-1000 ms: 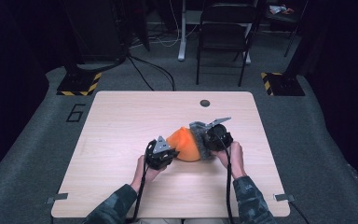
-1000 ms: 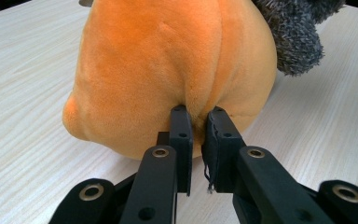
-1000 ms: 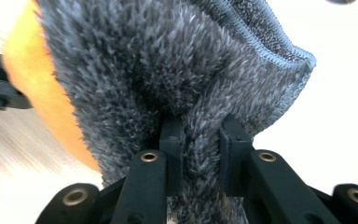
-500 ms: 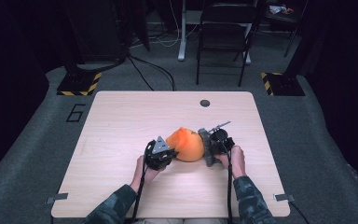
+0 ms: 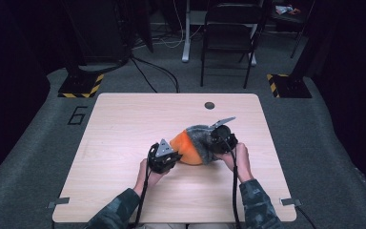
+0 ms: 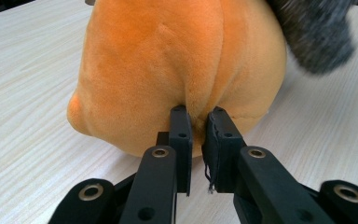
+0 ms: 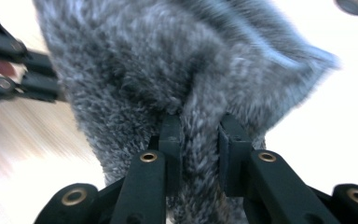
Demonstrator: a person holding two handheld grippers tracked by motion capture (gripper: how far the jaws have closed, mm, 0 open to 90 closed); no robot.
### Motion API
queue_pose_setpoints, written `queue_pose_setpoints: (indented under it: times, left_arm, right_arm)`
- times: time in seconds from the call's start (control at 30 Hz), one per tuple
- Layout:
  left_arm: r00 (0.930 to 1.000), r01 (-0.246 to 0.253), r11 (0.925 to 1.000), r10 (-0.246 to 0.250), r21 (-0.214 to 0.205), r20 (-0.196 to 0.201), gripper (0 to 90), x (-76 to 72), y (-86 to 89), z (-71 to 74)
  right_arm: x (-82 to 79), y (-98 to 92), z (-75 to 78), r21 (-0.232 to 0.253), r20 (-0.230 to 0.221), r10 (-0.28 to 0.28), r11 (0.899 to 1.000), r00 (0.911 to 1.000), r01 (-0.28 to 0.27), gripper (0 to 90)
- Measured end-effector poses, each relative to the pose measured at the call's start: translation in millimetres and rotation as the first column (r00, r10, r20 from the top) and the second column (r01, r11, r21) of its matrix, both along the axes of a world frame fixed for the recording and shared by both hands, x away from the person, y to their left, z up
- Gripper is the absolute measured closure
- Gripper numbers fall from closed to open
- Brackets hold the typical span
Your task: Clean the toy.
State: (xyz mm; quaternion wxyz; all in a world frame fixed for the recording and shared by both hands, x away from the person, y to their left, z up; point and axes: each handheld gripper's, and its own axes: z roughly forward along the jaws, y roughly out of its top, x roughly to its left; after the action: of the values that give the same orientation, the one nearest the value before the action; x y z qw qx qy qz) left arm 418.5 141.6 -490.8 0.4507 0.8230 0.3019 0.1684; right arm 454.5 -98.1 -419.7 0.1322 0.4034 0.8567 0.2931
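Since the earlier high view, my right gripper (image 5: 213, 143) has shifted a little and the grey fur it holds now drapes further over the toy, while my left gripper (image 5: 171, 155) has kept its place. I see the round orange plush toy with a shaggy grey fur cover (image 5: 193, 148) lying on the pale wooden table (image 5: 124, 124), right of centre and in the lower half of the high view, directly between my two grippers. In the left gripper view, the jaws are nearly together, pinching a fold of the orange plush (image 6: 177, 65) at its lower middle. In the right gripper view, the jaws are clamped on a bunch of the grey fur (image 7: 177, 84), with the left gripper at the left edge of that blurred frame.
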Motion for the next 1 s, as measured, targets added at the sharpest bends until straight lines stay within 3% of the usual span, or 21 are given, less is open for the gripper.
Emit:
queue_pose_setpoints:
  times: [0.13, 0.37, 0.47, 0.73, 1.0]
  left_arm:
    - [1.0, -0.007, 0.9999, 0.007, -0.012, 0.004, 77.6, -0.5, 0.4, 0.1]
    - [0.9997, -0.01, 0.9984, 0.009, 0.055, 0.024, 56.7, -1.8, -3.2, 1.1]
    - [0.999, -0.023, 0.9961, 0.02, 0.085, 0.04, 53.3, -1.6, -6.3, -2.5]
    - [0.9989, -0.025, 0.9987, 0.023, 0.044, 0.041, 78.7, -1.6, -4.0, -6.7]
    - [0.9995, 0.003, 0.9999, -0.003, 0.013, 0.031, 84.9, -3.5, -3.5, 0.7]
  right_arm:
    - [3.0, 1.7, -8.4, 0.008, 0.002, -0.015, 1.0, 0.9999, 0.015, 75.1]
    - [4.8, -0.8, -12.8, 0.018, 0.007, -0.026, 0.999, 0.9996, 0.026, 75.1]
    - [4.9, -1.7, -13.8, 0.028, 0.008, -0.022, 0.999, 0.9997, 0.022, 75.1]
    - [5.4, -1.3, -17.2, 0.042, 0.005, -0.012, 0.999, 0.9999, 0.011, 75.2]
    - [5.3, -6.3, -13.1, 0.041, 0.035, -0.022, 0.999, 0.9991, 0.021, 75.7]
